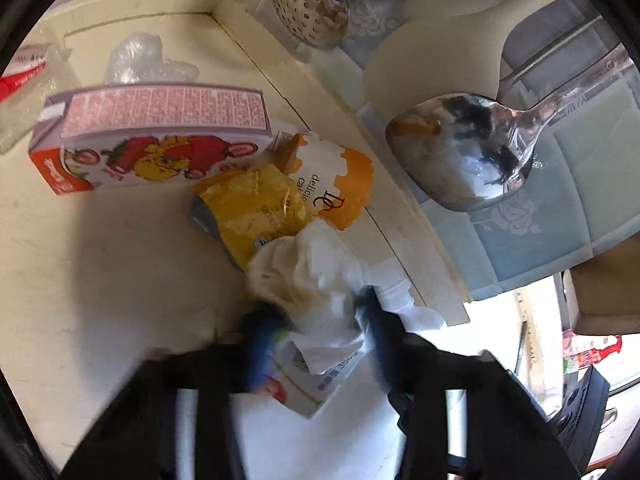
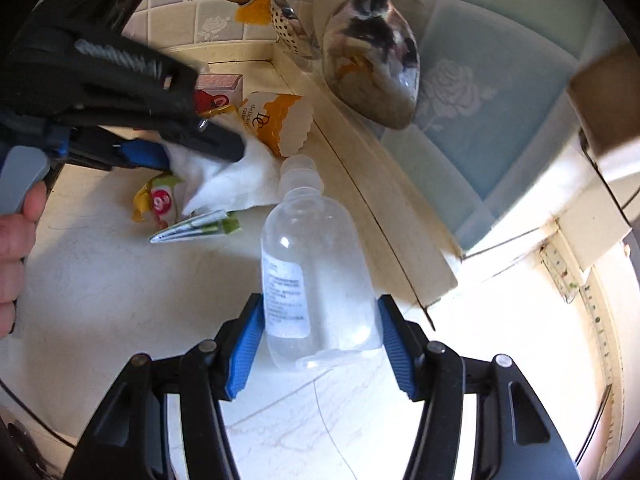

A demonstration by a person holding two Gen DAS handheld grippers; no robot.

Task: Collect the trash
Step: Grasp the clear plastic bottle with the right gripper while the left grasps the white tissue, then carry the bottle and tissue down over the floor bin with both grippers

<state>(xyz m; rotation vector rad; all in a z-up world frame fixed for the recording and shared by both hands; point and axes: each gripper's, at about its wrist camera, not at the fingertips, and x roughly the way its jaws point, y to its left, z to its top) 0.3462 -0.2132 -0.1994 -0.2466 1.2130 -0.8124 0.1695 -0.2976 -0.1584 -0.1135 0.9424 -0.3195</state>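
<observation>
Kitchen counter [image 2: 100, 280], right hand-held gripper [image 2: 320, 344] angled down, clamping bottle [image 2: 320, 272]

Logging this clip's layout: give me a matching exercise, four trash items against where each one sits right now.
Items:
1. clear plastic bottle
2. crumpled white tissue
3. strawberry carton
4. crumpled clear wrap

Places:
A. lying on the counter behind the orange snack bag
B. near the back corner, beyond the carton
C. between the blue pads of the right tool
D. between the fingers of the left tool

Pairs: 1-C, 2-D, 3-A, 4-B
</observation>
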